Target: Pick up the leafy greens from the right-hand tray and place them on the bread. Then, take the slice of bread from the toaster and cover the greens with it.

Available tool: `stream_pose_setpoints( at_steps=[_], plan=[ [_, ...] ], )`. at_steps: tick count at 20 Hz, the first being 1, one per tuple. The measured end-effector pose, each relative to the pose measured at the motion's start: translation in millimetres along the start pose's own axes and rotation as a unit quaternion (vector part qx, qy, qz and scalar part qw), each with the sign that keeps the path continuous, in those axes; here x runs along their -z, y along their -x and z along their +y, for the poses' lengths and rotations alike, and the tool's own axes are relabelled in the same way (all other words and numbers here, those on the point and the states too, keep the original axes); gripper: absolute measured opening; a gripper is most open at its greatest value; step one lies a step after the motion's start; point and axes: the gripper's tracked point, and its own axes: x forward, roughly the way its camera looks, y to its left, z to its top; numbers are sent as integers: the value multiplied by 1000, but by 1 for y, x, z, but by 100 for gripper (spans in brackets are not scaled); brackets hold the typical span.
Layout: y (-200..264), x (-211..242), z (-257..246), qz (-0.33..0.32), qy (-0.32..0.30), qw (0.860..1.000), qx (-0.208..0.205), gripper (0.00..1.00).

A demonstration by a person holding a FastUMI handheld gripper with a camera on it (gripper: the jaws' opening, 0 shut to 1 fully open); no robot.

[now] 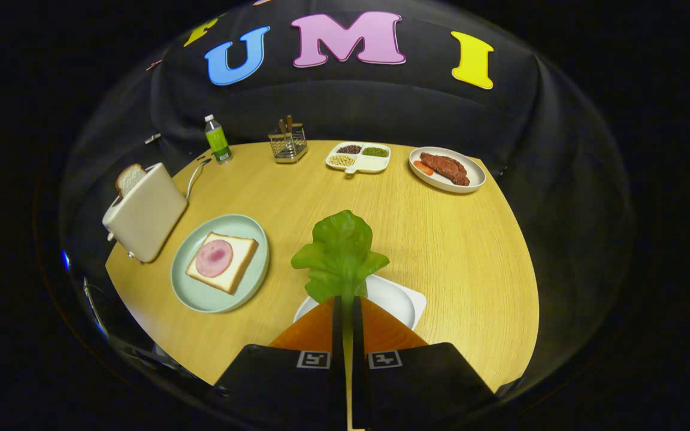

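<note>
Wooden table [453,239] against black cloth; tongs [345,305] pinch the leafy greens [340,254] above a white tray [402,302].

Gripper [345,305]: orange wedge fingers, black body w/ two square b/w markers.

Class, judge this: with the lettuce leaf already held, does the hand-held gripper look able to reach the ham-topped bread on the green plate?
Probably yes. The hand-held gripper is shut on the lettuce leaf, and bare table lies between it and the bread.

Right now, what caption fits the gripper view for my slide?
Gripper jaws shut on leafy greens, lifted above the white tray, beside the bread on its plate.
</note>
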Motion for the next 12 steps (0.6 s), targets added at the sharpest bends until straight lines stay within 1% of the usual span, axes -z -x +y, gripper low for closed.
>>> stream_pose_setpoints(
  at_steps=[3,6,10,12],
  plan=[
    [19,-29,31,-31,-7,999,-17,8],
    [31,-56,67,-60,0,998,-34,8],
    [33,-71,114,-72,3,996,-60,8],
    [27,-71,132,-73,16,995,-64,8]
  ],
)
